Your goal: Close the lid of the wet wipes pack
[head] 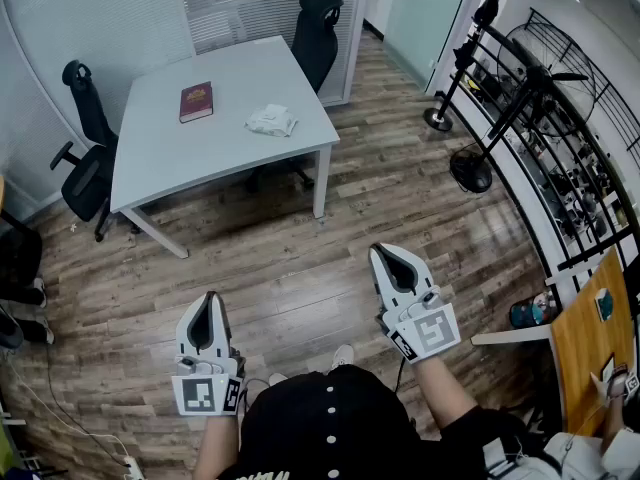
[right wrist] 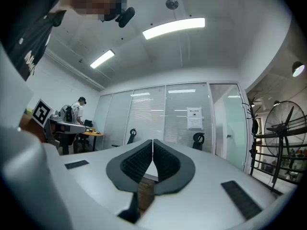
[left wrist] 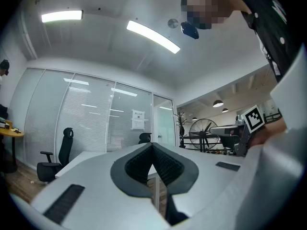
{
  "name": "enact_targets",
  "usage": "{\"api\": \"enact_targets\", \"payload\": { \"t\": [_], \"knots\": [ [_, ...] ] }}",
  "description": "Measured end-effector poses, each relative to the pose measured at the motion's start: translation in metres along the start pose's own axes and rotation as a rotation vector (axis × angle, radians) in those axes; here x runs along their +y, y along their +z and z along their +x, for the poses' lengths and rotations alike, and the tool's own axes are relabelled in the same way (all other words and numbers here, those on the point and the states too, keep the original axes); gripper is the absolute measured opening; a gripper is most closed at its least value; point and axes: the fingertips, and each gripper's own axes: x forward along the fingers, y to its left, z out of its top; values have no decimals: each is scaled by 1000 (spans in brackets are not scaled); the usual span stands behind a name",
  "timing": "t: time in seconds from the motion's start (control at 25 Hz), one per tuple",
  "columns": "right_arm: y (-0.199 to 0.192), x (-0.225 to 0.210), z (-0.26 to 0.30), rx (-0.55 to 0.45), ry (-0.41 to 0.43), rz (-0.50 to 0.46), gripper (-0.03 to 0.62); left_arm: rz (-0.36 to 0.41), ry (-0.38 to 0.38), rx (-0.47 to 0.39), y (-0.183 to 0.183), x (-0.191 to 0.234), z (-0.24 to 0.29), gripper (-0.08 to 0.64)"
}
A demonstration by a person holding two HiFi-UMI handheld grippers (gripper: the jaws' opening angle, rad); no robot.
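Out on the wooden floor (head: pixel 300 268), well apart from the grey counter (head: pixel 160 158), I held both grippers level in front of me, and neither had anything in it. The left gripper (head: pixel 211 300) had its fingers (left wrist: pixel 168 166) pressed together on nothing, and the right gripper (head: pixel 378 253) had its fingers (right wrist: pixel 165 162) closed tip to tip in the same way. The wet wipes pack (head: pixel 271 120) lay on the counter towards its right side, with a dark red book (head: pixel 196 101) well to its left. From where I stood the pack was too small for me to tell how its lid lay. I judged the main risk to be the pack itself. Soft and light on a smooth top, it would likely skid or buckle if I pushed the lid down with one gripper and nothing bracing it, and the flap might spring back unlatched. Not knowing which side the lid hinged on, I could also have pressed against the fold rather than with it.
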Motion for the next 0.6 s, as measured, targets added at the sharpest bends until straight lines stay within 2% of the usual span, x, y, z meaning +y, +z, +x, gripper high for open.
{"api": "enact_targets", "payload": {
  "t": [0.36,0.6],
  "knots": [
    [0,-1,-6,-26,-2,44,32,-6,7,9,-6,-6,2,8],
    [-3,11,-10,-34,28,66,32,-7,1,15,-8,-9,2,8]
  ]
}}
